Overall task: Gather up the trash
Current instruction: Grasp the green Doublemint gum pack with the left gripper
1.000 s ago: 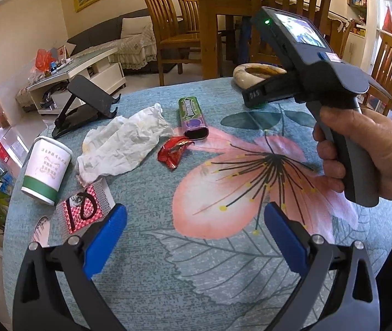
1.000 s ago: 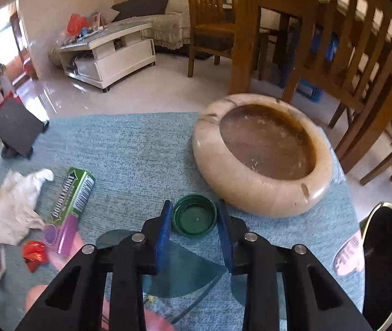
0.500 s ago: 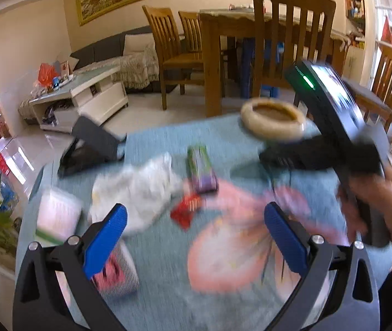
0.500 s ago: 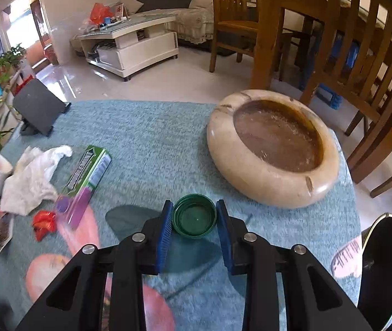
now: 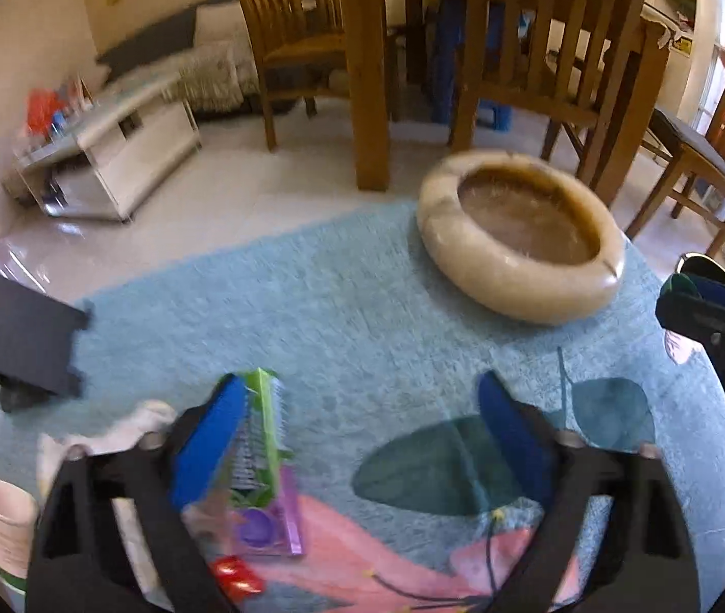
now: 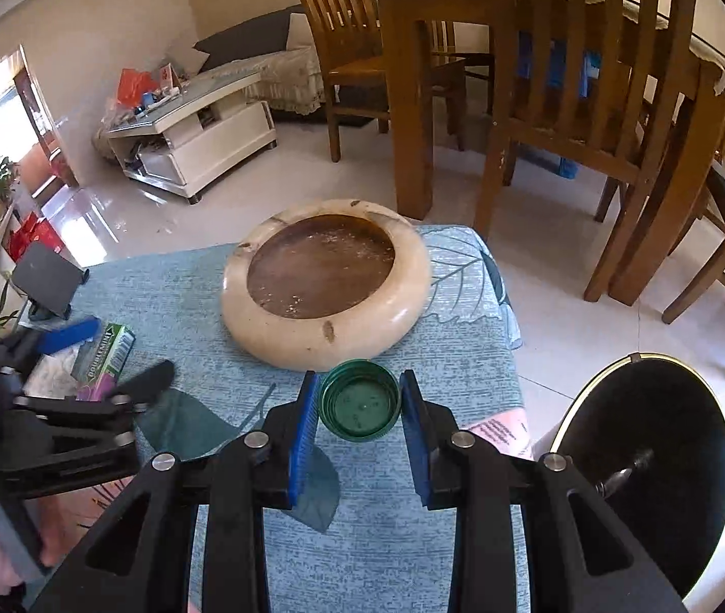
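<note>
Right gripper [image 6: 360,421] pinches a green cap [image 6: 360,401] near the bin [image 6: 638,465]; left gripper [image 5: 362,439], wide open and empty, leaves gum box [image 5: 260,460], tissue [image 5: 107,434], wrapper [image 5: 237,580], cup [image 5: 0,521] on the table's left edge.

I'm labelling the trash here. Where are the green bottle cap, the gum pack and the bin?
green bottle cap [image 6: 360,407], right wrist view, its inner face, between the right claw's pads.
gum pack [image 5: 260,460], left wrist view, middle of the printed top.
bin [image 6: 618,363], right wrist view, its gold rim.
</note>
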